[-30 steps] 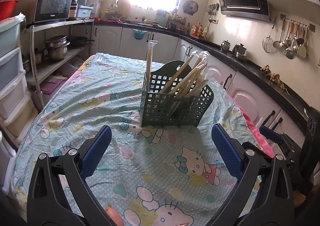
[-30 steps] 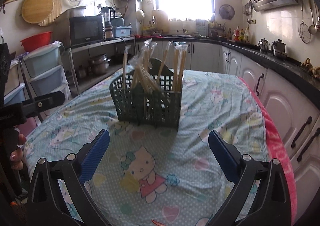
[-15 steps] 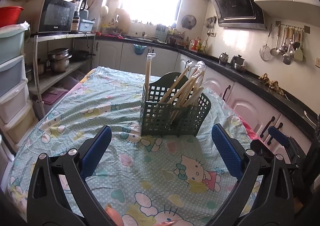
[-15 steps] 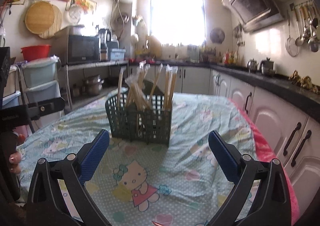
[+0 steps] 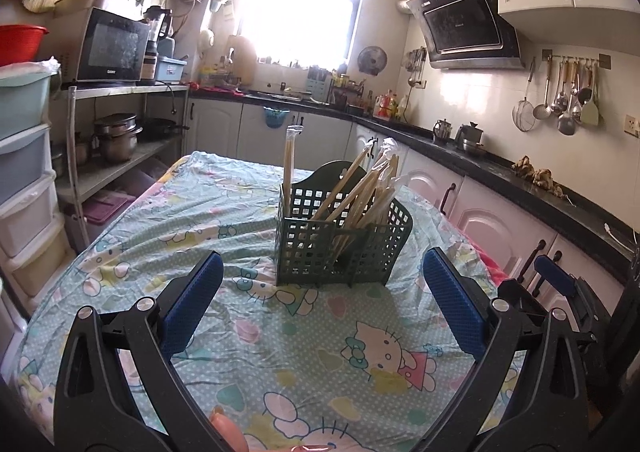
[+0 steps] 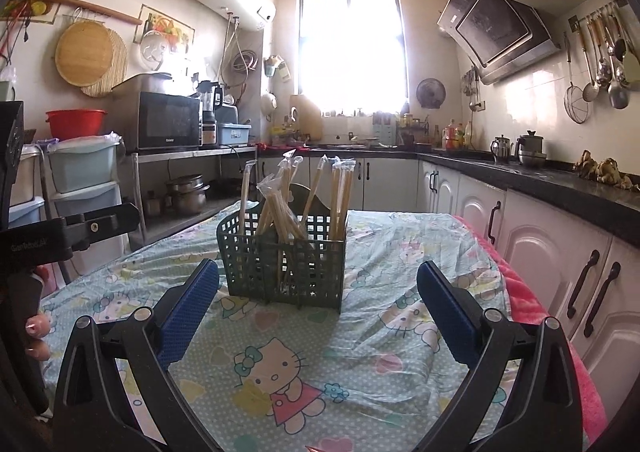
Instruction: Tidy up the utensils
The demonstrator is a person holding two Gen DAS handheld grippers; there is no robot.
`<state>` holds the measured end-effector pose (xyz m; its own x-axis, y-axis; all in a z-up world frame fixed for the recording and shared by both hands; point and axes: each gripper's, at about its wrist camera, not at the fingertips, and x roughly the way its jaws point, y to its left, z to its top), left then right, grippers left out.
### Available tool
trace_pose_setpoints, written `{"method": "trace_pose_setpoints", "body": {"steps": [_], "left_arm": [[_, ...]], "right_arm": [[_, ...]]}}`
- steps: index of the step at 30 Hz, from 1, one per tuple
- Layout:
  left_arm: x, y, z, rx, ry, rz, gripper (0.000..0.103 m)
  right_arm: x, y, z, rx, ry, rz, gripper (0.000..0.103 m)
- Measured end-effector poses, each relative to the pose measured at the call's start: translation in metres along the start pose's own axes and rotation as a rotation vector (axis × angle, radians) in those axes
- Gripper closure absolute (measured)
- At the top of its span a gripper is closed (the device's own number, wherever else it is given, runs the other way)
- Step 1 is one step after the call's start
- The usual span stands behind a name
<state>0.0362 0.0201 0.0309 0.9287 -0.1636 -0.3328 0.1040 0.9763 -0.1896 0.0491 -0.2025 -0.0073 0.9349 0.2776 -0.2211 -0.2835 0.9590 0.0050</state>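
A dark green slotted utensil holder stands upright in the middle of the table. Several plastic-wrapped wooden chopsticks lean in its compartments, one pair standing straight at its left corner. My left gripper is open, well short of the holder, with nothing between its blue pads. My right gripper is open too, in front of the holder and empty. The left gripper's body and a hand's fingertips show at the left edge of the right wrist view.
The table wears a cartoon-cat cloth. White cabinets under a black counter run along the right. A metal shelf with a microwave and plastic drawers stands on the left. Ladles hang on the right wall.
Both cameras have tilted upward and drawn back a little from the holder, so more wall and ceiling show. The holder and chopsticks have not moved. Both grippers stay open.
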Motion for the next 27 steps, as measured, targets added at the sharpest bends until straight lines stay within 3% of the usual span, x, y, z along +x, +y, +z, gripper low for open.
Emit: {"method": "trace_pose_setpoints", "body": {"steps": [27], "left_arm": [[-0.0012,-0.0031,-0.0029,0.011,-0.013,0.025,0.011]], "right_arm": [[-0.0004,0.0,0.0006,0.015,0.001,-0.016,0.006]]}}
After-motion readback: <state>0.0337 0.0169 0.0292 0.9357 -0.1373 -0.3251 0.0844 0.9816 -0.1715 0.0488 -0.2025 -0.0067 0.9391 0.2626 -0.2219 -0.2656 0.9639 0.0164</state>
